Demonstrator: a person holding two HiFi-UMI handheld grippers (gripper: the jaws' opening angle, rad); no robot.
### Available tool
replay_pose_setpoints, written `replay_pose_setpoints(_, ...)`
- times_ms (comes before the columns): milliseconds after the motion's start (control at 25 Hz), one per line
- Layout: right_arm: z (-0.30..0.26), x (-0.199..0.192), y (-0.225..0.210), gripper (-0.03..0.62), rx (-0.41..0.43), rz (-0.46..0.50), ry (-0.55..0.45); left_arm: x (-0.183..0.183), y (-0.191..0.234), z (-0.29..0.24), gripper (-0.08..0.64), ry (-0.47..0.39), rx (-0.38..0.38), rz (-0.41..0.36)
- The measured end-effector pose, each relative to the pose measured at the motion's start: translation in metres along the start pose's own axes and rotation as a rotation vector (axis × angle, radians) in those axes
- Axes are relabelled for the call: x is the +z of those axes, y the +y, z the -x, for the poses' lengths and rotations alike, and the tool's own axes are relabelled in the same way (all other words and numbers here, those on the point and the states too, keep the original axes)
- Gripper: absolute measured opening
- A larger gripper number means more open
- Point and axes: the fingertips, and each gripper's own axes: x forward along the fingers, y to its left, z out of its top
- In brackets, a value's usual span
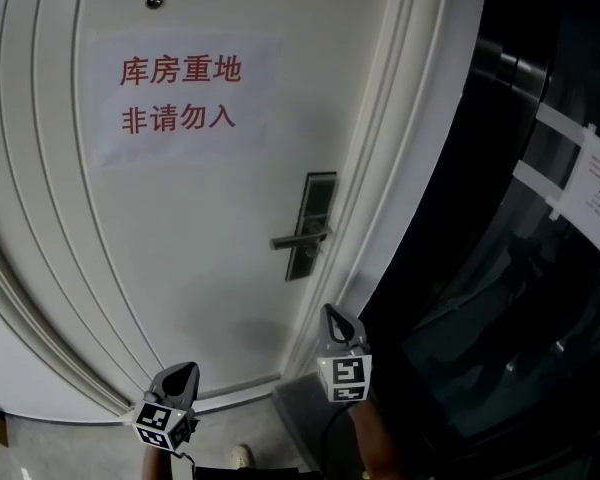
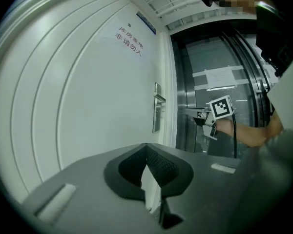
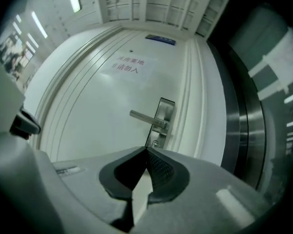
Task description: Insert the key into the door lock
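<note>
The white door (image 1: 180,248) carries a dark lock plate (image 1: 311,224) with a silver lever handle (image 1: 298,238). In the right gripper view the plate (image 3: 164,115), its lever (image 3: 142,117) and a small round keyhole (image 3: 155,143) lie just beyond my right gripper (image 3: 146,151). That gripper (image 1: 330,311) is below the lock and is shut. My left gripper (image 1: 188,368) is lower left, facing the door's bottom, and its jaws (image 2: 146,146) meet at the tips. No key shows in any view. From the left gripper view I see the right gripper (image 2: 201,117) pointing toward the lock (image 2: 157,112).
A paper sign (image 1: 180,93) with red characters hangs on the door under a peephole (image 1: 154,1). Right of the white door frame (image 1: 420,118) stands a dark, glossy lift door (image 1: 520,268) with a taped sheet (image 1: 595,183). A shoe (image 1: 242,456) shows on the floor.
</note>
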Motion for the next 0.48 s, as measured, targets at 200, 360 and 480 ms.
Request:
replay_pose_setpoints(200, 0.032, -0.012, 0.006, 0.002, 0.054, -0.238, 0.008, 0.001, -0.020, 0.013, 0.003, -0.007, 0.001, -0.009)
replay_pose_setpoints(360, 0.062, -0.016, 0.011, 0.002, 0.049, -0.267, -0.006, 0.001, -0.036, 0.025, 0.003, -0.012, 0.001, -0.015)
replay_pose_setpoints(480, 0.084, -0.021, 0.014, 0.002, 0.037, -0.268, -0.004, 0.002, -0.048, 0.033, 0.003, -0.020, 0.003, -0.018)
